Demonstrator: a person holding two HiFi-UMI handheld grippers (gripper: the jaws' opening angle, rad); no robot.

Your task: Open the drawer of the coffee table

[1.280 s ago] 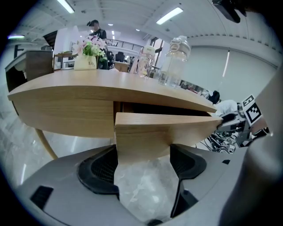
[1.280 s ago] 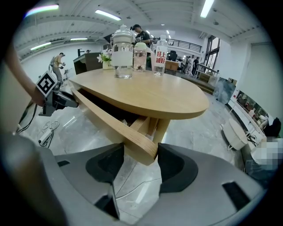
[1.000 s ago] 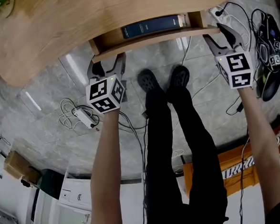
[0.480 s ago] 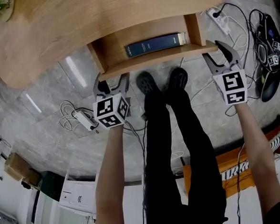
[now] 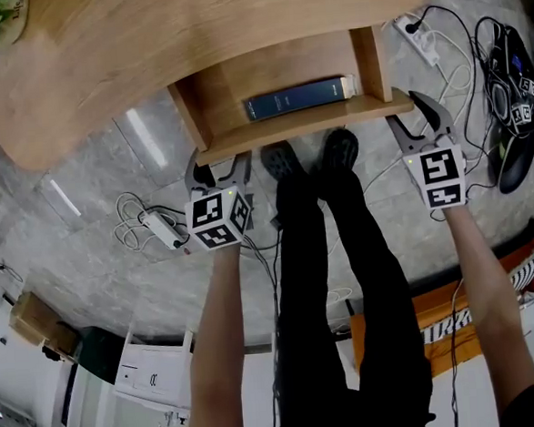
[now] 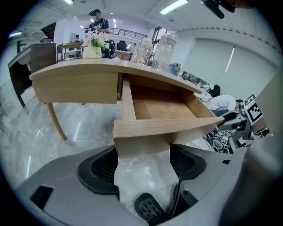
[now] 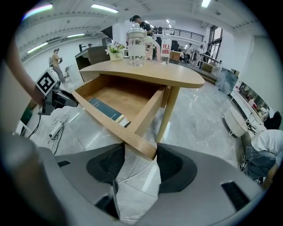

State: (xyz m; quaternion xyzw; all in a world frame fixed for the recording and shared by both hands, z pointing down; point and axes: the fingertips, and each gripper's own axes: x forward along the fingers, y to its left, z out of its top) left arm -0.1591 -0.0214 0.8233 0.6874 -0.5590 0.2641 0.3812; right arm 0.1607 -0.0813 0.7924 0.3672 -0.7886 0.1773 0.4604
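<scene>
I'm in a big open office or lab hall: polished marble floor (image 5: 97, 256), ceiling strip lights (image 7: 105, 7), far balcony railing (image 7: 185, 32), loose cables (image 5: 135, 222) nearby.

Long ceiling strip lights (image 6: 174, 6) give an even, cool, fairly bright light. They throw pale glare streaks across the polished floor (image 5: 143, 134) and leave only soft shadow inside the drawer (image 6: 163, 106) and beneath the counter (image 5: 146, 52). The head view is duller but sharp, bowing towards its edges, while both gripper views are strong fisheyes with black corners, curved straight lines and a slightly soft near foreground.
</scene>
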